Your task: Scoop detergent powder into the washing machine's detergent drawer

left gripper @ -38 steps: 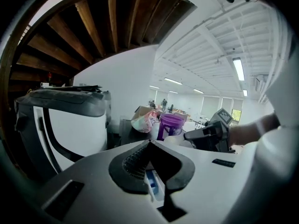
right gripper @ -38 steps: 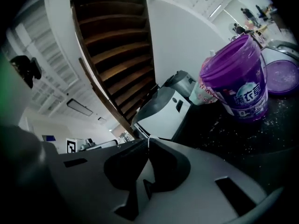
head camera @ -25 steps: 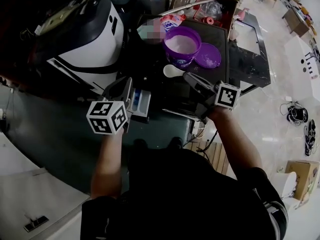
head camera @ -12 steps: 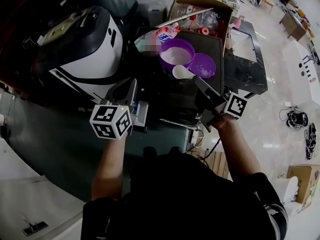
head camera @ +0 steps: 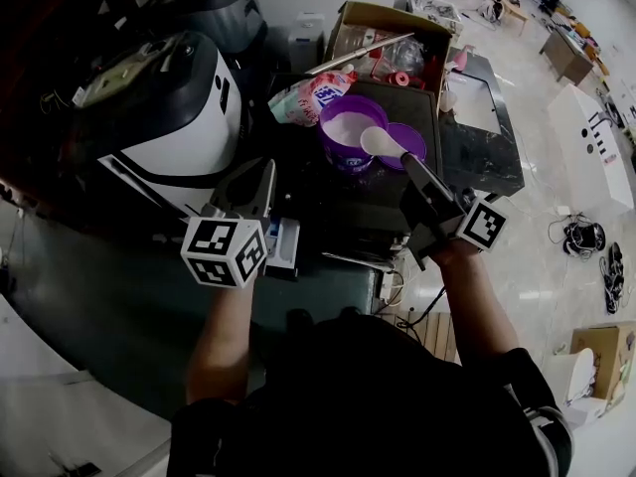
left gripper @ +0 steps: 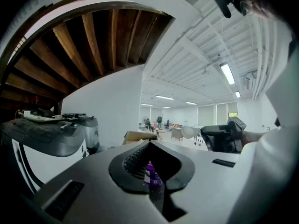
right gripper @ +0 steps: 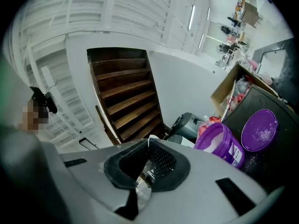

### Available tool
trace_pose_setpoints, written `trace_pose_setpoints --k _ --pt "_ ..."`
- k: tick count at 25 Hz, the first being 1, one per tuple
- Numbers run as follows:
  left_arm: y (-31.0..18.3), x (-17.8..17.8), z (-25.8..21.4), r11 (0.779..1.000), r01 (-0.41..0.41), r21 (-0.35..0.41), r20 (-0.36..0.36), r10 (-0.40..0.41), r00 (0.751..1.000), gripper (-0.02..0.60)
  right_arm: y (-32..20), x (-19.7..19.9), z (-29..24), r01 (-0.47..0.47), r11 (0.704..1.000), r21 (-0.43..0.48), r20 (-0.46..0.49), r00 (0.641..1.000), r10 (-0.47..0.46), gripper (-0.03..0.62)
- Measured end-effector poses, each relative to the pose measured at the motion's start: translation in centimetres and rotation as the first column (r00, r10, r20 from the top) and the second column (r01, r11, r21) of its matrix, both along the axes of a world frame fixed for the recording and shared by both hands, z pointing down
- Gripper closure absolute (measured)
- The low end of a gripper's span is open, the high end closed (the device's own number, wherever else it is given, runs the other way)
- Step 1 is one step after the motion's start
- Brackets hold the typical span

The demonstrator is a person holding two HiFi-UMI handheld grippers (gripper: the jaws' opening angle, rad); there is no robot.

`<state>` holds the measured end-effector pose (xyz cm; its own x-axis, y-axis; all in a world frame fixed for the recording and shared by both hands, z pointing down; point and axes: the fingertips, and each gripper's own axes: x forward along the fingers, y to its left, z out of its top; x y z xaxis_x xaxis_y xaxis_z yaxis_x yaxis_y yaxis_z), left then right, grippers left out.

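Note:
A purple detergent tub (head camera: 345, 122) with white powder stands open on a dark counter, its purple lid (head camera: 409, 145) lying beside it. My right gripper (head camera: 415, 179) is shut on the handle of a white spoon (head camera: 379, 142), whose bowl hangs over the tub's near rim and the lid. The open white drawer (head camera: 285, 238) of the washing machine (head camera: 179, 107) lies below my left gripper (head camera: 264, 170), which is shut on nothing. From the right gripper view the tub (right gripper: 219, 143) and lid (right gripper: 259, 129) lie ahead right. The left gripper view shows the spoon (left gripper: 188, 132).
A cardboard box (head camera: 383, 28) of clutter stands behind the tub, with a pink and white bag (head camera: 308, 97) to its left. The dark counter (head camera: 477, 152) runs on to the right. Tiled floor with cables lies beyond.
My right gripper has carried the spoon up and away, from the counter's near side to over the tub's rim. My left gripper stays near the drawer.

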<state>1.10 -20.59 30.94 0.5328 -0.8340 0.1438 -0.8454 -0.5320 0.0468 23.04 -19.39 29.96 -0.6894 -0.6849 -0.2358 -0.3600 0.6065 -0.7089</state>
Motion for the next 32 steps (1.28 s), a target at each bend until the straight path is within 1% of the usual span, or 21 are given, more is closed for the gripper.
trace_pose_setpoints --k 4,8,10,12,15,17,23,32 --pt "-0.1 -0.1 -0.2 1.000 0.004 0.013 0.007 -0.004 1.000 0.574 0.1 -0.5 -0.7 -0.035 0.999 0.041 -0.047 0.998 0.036 0.576" --pt "-0.1 -0.4 0.2 1.000 0.003 0.001 0.002 -0.003 1.000 0.574 0.3 -0.9 -1.1 -0.064 0.995 0.076 -0.103 0.992 0.072 0.576" --pt "-0.1 -0.5 0.5 1.000 0.002 -0.009 0.002 -0.002 1.000 0.574 0.4 -0.7 -1.0 -0.087 0.992 0.093 -0.149 0.984 0.100 0.576" --pt "-0.2 -0.5 0.7 1.000 -0.001 -0.019 0.006 0.001 1.000 0.574 0.5 -0.5 -1.0 -0.114 0.985 0.132 -0.237 0.961 0.143 0.576" --pt "-0.6 -0.4 0.7 1.000 -0.006 -0.028 0.012 0.006 1.000 0.574 0.4 -0.7 -0.9 -0.137 0.968 0.211 -0.385 0.898 0.211 0.576" --pt "-0.7 -0.4 0.8 0.999 -0.002 -0.033 0.008 0.003 1.000 0.574 0.2 -1.0 -0.9 -0.136 0.961 0.239 -0.431 0.872 0.231 0.576" --pt "-0.8 -0.9 1.4 0.999 0.019 -0.040 0.006 -0.019 1.000 0.574 -0.2 -1.5 -0.3 -0.136 0.958 0.251 -0.456 0.857 0.241 0.576" --pt "-1.1 -1.6 1.6 0.999 0.034 -0.034 0.011 -0.034 0.999 0.574 -0.6 -2.0 -0.1 -0.125 0.958 0.259 -0.471 0.849 0.239 0.576"
